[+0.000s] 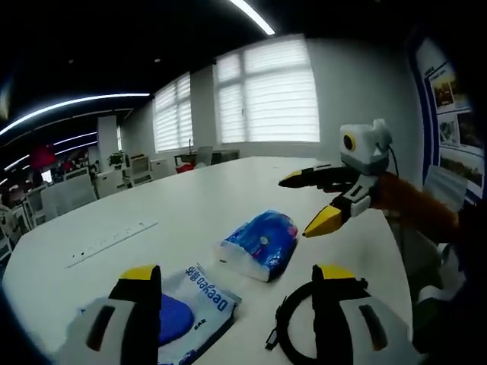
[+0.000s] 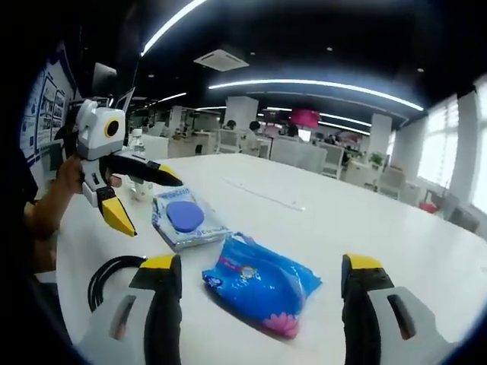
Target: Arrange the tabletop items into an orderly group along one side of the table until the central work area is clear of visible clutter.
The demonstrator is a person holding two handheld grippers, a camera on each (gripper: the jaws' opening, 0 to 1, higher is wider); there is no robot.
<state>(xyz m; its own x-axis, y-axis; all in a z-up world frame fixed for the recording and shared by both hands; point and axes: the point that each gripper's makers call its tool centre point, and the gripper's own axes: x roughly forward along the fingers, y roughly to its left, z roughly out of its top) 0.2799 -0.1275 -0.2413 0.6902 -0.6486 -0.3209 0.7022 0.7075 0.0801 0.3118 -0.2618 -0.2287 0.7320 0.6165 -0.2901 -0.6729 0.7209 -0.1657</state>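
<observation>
White surface [image 1: 228, 190] carries a blue tissue pack [image 2: 262, 283], a wipes pack [image 2: 183, 218] and a black cable [image 2: 106, 277] unsorted, both tools, left [image 1: 236, 277] and right [image 2: 262, 274], spread and empty, hovering for a first pick.

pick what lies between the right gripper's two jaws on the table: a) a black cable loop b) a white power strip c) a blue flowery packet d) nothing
C: in the right gripper view the blue flowery packet lies on the white table between the open right gripper jaws; the black cable loop sits off to the side.
</observation>
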